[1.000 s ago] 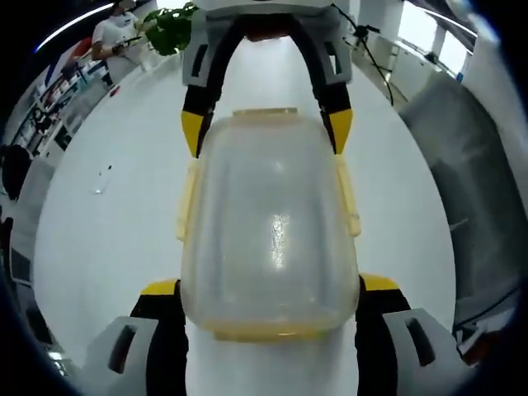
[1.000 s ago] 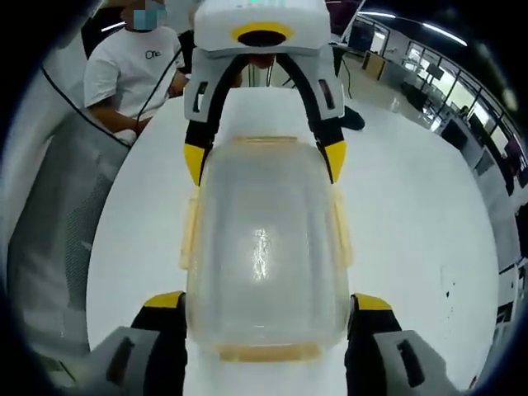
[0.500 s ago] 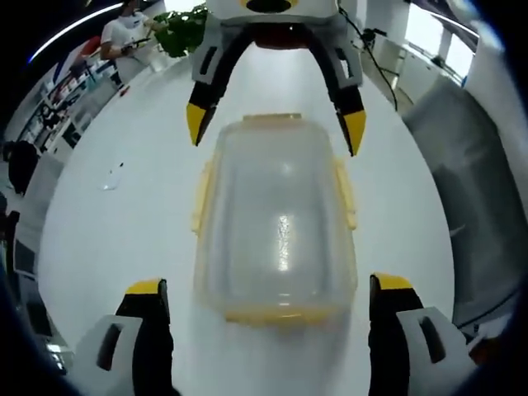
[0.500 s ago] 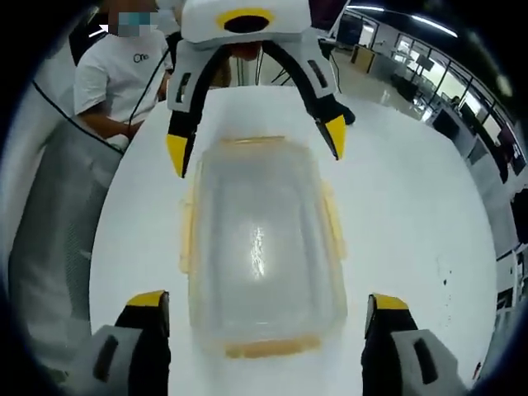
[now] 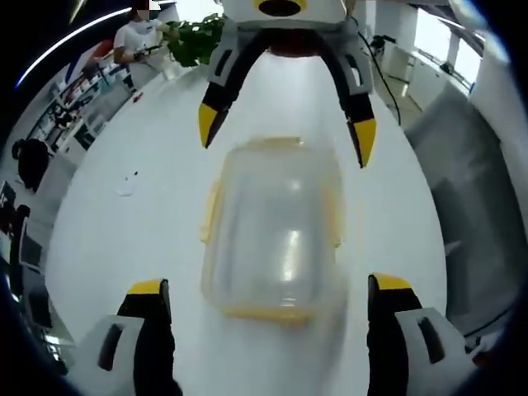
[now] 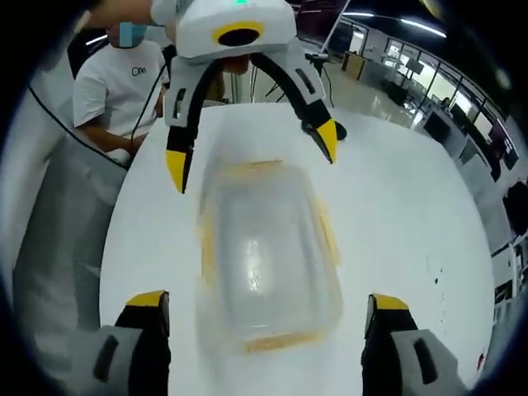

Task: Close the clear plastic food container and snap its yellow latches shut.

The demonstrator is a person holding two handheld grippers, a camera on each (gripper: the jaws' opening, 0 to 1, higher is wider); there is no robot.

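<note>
I am holding my left gripper (image 5: 269,290) and right gripper (image 6: 267,304) released, straddling the container (image 5: 272,231), seemingly light, stiff, slippery; grip the yellow latches (image 5: 211,211).

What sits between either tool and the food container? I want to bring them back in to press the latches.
Nothing visible does. The clear food container lies on the white table, with the left tool and right tool open at its two ends and only bare tabletop between.
</note>
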